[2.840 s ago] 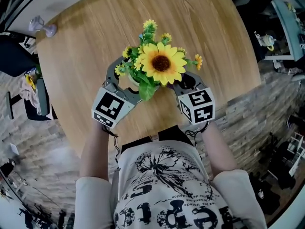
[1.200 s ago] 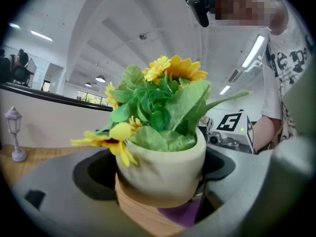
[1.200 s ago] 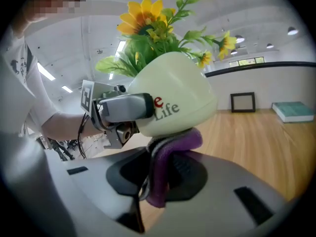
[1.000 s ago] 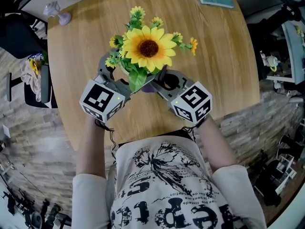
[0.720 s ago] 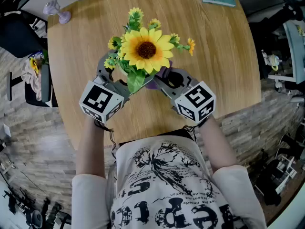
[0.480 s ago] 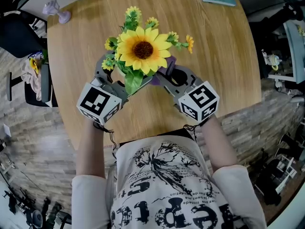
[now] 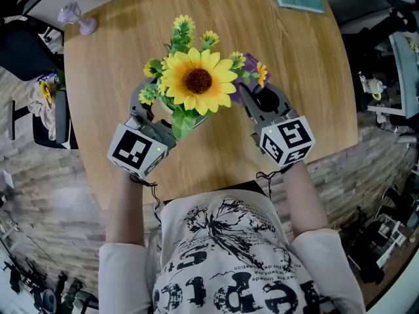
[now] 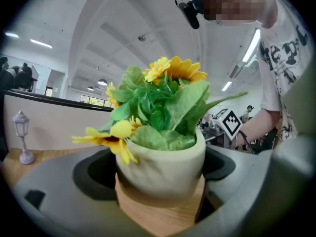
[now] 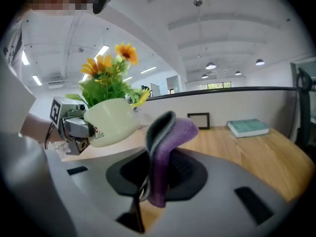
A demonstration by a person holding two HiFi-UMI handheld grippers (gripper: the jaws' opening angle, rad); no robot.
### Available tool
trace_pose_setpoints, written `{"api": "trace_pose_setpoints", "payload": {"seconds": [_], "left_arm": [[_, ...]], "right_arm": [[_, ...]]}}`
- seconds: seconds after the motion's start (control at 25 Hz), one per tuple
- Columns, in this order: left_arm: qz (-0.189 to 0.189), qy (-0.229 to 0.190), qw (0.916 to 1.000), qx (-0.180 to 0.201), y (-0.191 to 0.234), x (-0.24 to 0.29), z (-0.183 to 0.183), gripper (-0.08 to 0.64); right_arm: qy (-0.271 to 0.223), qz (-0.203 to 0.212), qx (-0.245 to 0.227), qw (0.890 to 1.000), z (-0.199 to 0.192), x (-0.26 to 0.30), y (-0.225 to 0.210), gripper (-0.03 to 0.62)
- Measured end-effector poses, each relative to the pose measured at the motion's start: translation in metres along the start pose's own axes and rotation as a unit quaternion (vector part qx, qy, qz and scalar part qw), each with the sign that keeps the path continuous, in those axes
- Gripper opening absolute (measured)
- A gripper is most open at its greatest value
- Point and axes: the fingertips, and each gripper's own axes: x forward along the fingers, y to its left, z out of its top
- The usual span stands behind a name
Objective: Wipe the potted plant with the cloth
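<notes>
Here, the left gripper (image 7: 157, 108) is clamped around the pale pot of the potted plant (image 8: 163, 154) — a sunflower bunch held over the wooden table (image 7: 314, 110). The right gripper (image 9: 158, 181) pinches a limp purple cloth (image 9: 168, 137) near the flowers. The smooth pot looks light and slippery, so it is best held by its wall, not the flimsy leaves. Red lettering on it partly reads "Life".

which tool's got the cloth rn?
The right tool: a purple cloth is pinched between its jaws. The left tool grips the white pot instead.
</notes>
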Motion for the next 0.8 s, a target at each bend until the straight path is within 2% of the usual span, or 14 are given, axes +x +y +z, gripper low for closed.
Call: {"api": "trace_pose_setpoints", "payload": {"seconds": [0.2, 0.36, 0.56, 0.8], "left_arm": [[-0.001, 0.017, 0.9998, -0.005, 0.004, 0.005, -0.023, 0.512], [-0.015, 0.037, 0.9990, -0.017, -0.017, 0.021, -0.051, 0.512], [-0.039, 0.075, 0.9964, -0.012, -0.036, 0.040, -0.093, 0.512], [-0.055, 0.116, 0.9916, -0.016, -0.039, 0.044, -0.139, 0.512]], "right_arm": [[-0.017, -0.048, -0.026, 0.998, 0.012, 0.002, -0.026, 0.078], [-0.036, -0.074, -0.063, 0.995, 0.017, -0.014, -0.043, 0.080], [-0.055, -0.091, -0.084, 0.991, 0.021, -0.012, -0.062, 0.080], [-0.044, -0.090, -0.111, 0.989, 0.016, 0.005, -0.066, 0.081]]}}
